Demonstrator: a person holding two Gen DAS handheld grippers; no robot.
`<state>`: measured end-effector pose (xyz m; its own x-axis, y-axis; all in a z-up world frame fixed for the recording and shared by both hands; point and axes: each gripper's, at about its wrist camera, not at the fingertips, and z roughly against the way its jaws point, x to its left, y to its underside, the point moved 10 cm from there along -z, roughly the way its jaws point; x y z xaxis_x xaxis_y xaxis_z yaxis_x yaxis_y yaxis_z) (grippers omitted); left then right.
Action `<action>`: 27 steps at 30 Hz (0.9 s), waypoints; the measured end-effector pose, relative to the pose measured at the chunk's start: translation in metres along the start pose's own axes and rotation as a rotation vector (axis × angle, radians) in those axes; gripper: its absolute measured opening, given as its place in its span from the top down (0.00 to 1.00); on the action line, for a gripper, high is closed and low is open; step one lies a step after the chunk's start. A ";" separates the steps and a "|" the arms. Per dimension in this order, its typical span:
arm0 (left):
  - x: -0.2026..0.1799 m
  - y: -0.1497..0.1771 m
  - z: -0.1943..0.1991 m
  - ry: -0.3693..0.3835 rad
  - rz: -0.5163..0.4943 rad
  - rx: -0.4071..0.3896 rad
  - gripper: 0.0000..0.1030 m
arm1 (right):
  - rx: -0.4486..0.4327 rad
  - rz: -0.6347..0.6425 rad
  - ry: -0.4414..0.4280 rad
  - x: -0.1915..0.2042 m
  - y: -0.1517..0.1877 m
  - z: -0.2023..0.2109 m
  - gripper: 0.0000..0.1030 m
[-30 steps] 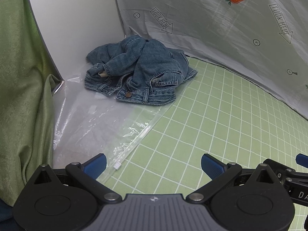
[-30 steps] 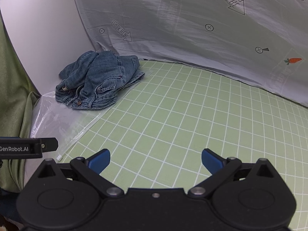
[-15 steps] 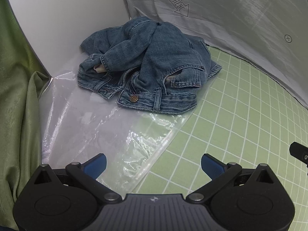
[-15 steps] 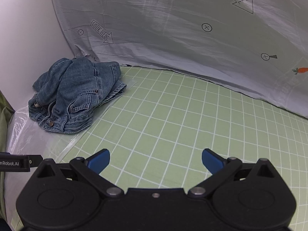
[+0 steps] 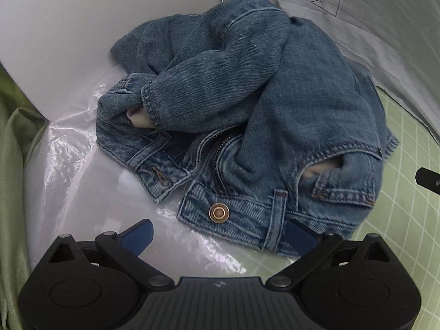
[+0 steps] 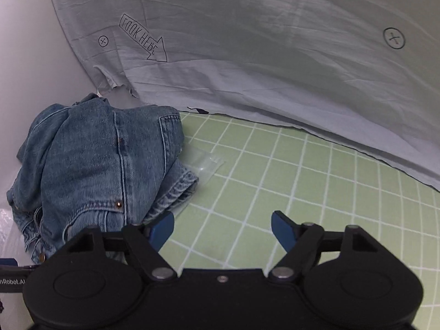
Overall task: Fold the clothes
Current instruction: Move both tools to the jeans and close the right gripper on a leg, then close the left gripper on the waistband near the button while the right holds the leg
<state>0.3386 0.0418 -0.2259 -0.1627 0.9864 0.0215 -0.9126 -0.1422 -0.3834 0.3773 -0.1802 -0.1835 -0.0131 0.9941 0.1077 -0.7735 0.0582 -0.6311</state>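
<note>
A crumpled pair of blue jeans (image 5: 275, 115) lies in a heap on a clear plastic bag, its waistband with a copper button (image 5: 219, 212) facing me. My left gripper (image 5: 220, 238) is open right at the waistband, the right pad under the denim edge and the left pad over the plastic. In the right wrist view the jeans (image 6: 96, 165) fill the left side. My right gripper (image 6: 222, 229) is open over the green mat, its left pad just by the hem of the jeans.
A clear plastic bag (image 5: 82, 192) lies under the jeans. A green grid mat (image 6: 302, 192) covers the table to the right. Grey printed cloth (image 6: 247, 55) hangs behind; white wall (image 5: 82, 27) and green curtain (image 5: 11, 165) stand on the left.
Both grippers have moved in toward the jeans, which now loom much larger. The left one has reached the waistband; the right one has come up to the hem. Both stayed open.
</note>
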 end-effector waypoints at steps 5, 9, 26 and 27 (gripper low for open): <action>-0.005 -0.008 -0.012 0.043 0.019 0.000 0.14 | -0.006 0.011 -0.054 0.017 -0.020 -0.046 0.36; -0.008 -0.007 -0.012 0.051 0.010 -0.019 0.17 | -0.013 0.060 -0.110 0.033 -0.025 -0.060 0.50; -0.016 0.046 0.037 0.101 -0.043 -0.021 0.54 | -0.056 0.075 -0.040 -0.039 0.070 0.056 0.95; -0.018 0.055 0.043 0.108 -0.050 -0.018 0.54 | -0.047 0.041 -0.025 -0.050 0.085 0.070 0.95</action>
<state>0.2750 0.0128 -0.2074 -0.0745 0.9955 -0.0583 -0.9116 -0.0917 -0.4007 0.2680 -0.2314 -0.1886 -0.0601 0.9932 0.0995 -0.7412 0.0223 -0.6710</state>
